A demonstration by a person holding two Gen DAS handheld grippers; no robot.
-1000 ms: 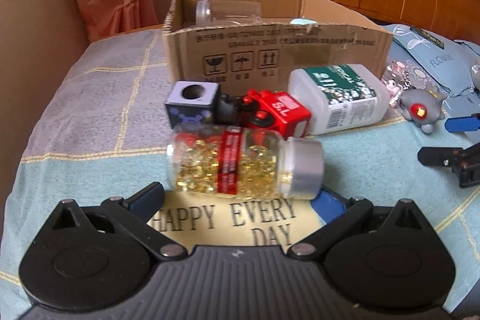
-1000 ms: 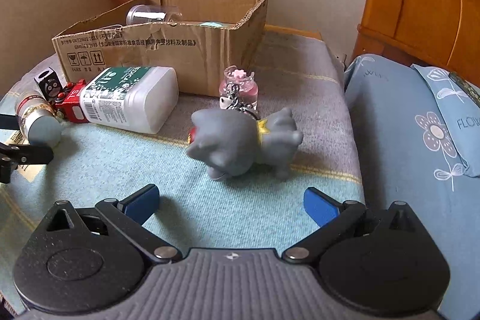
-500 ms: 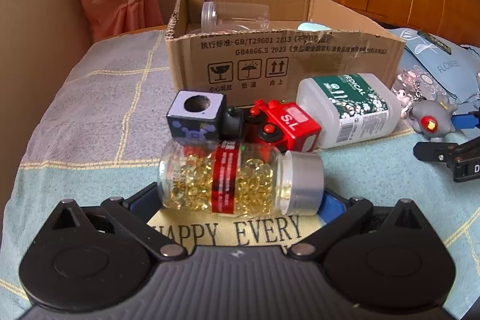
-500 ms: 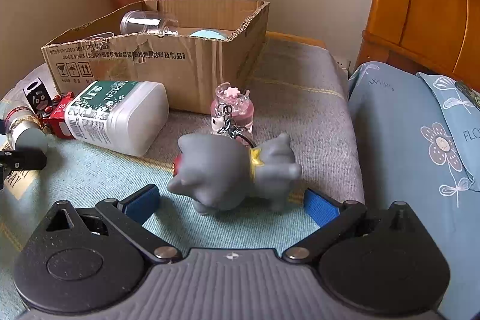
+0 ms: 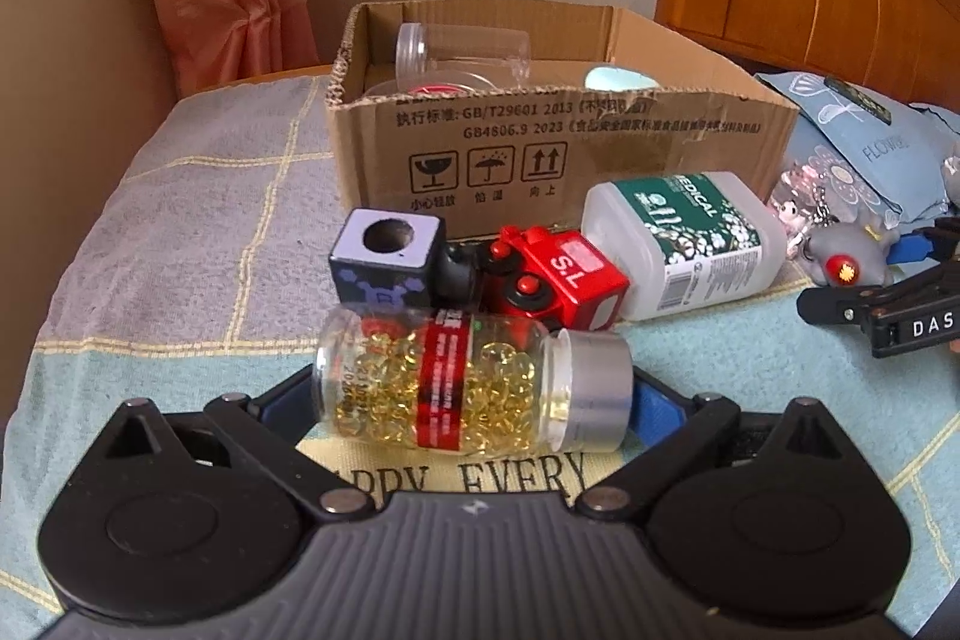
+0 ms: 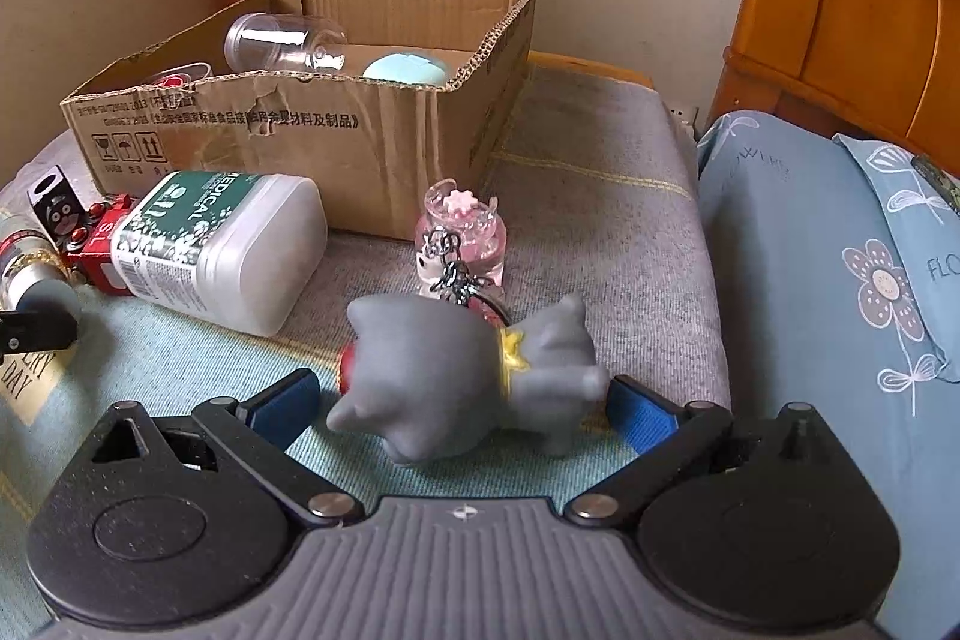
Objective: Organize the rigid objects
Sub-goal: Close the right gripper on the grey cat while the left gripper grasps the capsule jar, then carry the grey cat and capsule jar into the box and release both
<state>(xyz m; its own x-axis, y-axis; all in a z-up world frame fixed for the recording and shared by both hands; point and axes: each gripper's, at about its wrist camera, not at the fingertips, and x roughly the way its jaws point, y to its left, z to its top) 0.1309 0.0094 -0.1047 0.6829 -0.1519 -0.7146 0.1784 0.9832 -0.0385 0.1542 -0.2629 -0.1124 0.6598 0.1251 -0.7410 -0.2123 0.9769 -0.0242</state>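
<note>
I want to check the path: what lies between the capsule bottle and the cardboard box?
In the left wrist view, a dark cube and a red toy lie between capsule bottle and cardboard box.

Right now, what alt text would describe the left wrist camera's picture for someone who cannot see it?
An open left gripper straddles a capsule bottle lying on a bed. Behind it sit a dark cube, red toy, white bottle and cardboard box.

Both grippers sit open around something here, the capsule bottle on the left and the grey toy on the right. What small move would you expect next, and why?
Probably closing both. The left gripper is open with the capsule bottle lying between its fingers, and the right gripper is open around the grey toy. Neither is gripped yet, and the cardboard box stands just behind.
</note>
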